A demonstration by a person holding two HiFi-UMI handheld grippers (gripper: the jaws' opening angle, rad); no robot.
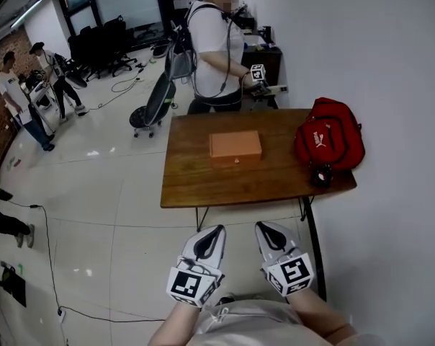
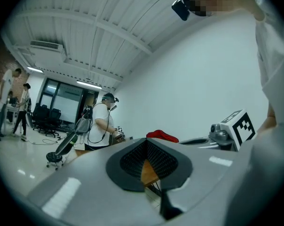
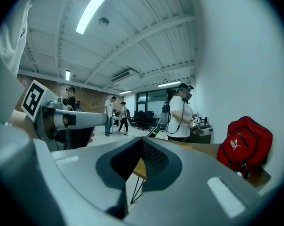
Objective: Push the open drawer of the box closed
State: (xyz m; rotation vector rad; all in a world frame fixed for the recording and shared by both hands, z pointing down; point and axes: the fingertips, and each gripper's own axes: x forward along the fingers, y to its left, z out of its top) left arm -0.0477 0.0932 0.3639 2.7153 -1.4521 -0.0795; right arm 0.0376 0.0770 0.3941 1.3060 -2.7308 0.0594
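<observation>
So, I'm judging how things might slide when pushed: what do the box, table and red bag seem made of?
The box looks matte orange-brown, maybe leatherette or wrapped board; too small to be sure. The table has a brown wood-look top with a faint sheen. The red bag looks like soft fabric, slumped and creased.

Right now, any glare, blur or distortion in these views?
Head view: mild wide-angle bend, floor shows glare spots, box sharp. Left gripper view: heavy fisheye, dark corners, left gripper soft up close. Right gripper view: same fisheye, ceiling lamp blown out, bag clear.
</observation>
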